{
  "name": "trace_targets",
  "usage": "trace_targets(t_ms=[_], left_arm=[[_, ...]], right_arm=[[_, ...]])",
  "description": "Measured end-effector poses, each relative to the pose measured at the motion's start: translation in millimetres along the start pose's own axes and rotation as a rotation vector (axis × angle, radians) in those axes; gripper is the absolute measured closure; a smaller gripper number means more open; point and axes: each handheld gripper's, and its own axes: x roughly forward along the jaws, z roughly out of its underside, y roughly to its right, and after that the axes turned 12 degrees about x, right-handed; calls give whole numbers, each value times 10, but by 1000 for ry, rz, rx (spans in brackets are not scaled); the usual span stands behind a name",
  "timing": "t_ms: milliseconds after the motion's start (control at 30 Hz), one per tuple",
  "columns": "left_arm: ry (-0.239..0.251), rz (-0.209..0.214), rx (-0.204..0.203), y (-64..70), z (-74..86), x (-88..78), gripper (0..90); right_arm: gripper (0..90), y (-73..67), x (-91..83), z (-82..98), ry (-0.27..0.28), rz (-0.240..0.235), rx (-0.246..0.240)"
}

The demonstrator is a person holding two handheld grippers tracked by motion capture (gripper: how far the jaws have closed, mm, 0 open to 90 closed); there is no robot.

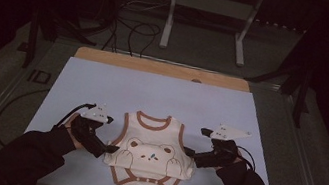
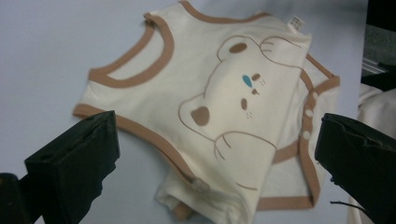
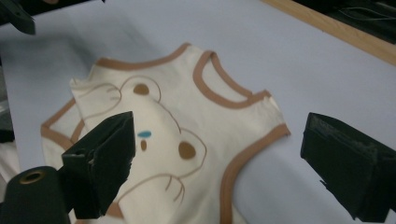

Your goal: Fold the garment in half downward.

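Close to the near edge of the table (image 1: 103, 82), midway along it, lies a cream baby bodysuit (image 1: 151, 156) with brown trim and a bear drawing on its chest. It lies flat on the pale blue mat (image 1: 161, 97), neck hole toward the far edge, and its lower part is folded so that the snap flap shows at the near end. On either side of it a person's dark sleeves come in from the near edge. Beside the garment's left side is the left gripper (image 2: 210, 154), its jaws spread wide apart with nothing between them but the cloth lying below; in the high view its tip is at the bodysuit's left edge. Beside the right side is the right gripper (image 3: 219, 163), jaws likewise wide open and holding nothing, its tip at the right edge. Farther off, a strip of bare wood shows along the table's far edge, and beyond it cables (image 1: 132, 31) lie on the floor near a grey metal stand (image 1: 212, 9)
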Motion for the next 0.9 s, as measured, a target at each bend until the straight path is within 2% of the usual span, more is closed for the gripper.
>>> trace_targets(t_ms=[267, 333, 400, 600, 900], left_arm=[[-18, 1, 10, -138, -78, 66, 5], [-25, -6, 12, -176, -94, 80, 5], [-17, -31, 15, -208, -109, 87, 5], [-15, -33, 7, -333, -134, 102, 5], [-12, -31, -13, -506, -113, 252, 3]], right_arm=[[101, 65, 132, -170, -8, 5, -19], [101, 85, 167, -203, -9, 5, -21], [101, 103, 197, -229, -17, -1, -17], [101, 179, 299, -260, -25, -1, -12], [101, 300, 447, -252, -49, 12, 11]])
